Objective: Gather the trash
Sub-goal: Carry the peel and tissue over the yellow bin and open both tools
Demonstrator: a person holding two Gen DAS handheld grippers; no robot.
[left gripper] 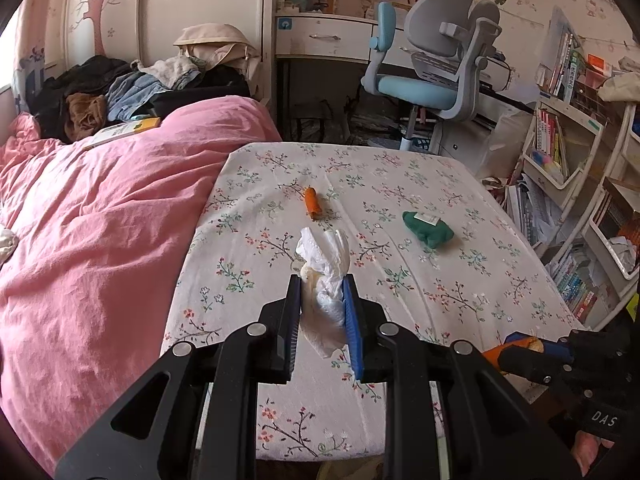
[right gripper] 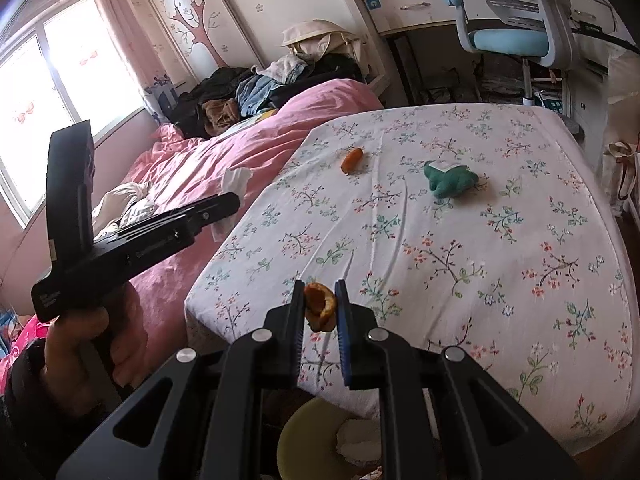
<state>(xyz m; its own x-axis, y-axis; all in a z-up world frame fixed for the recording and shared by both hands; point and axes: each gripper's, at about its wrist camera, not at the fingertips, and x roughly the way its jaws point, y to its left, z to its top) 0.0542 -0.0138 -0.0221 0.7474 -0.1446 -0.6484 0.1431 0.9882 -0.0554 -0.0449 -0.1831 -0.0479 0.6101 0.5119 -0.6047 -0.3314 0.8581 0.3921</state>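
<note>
Jaws: left gripper (left gripper: 322, 300) clamped on crumpled tissue (left gripper: 323, 270); right gripper (right gripper: 320, 308) clamped on orange peel (right gripper: 319, 307). Both loads hang over the near edge of the floral sheet (right gripper: 460, 240). Yellow bin (right gripper: 308, 436) sits below the right gripper, just off the bed. Judgement: centre each load over the bin before opening. Remaining on sheet: green wad (left gripper: 428, 229), small orange piece (left gripper: 312, 202).

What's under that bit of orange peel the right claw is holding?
Below the orange peel in the right gripper sits a yellowish bin holding something white, at the floral sheet's edge. The gripper's arms cover most of the bin.
</note>
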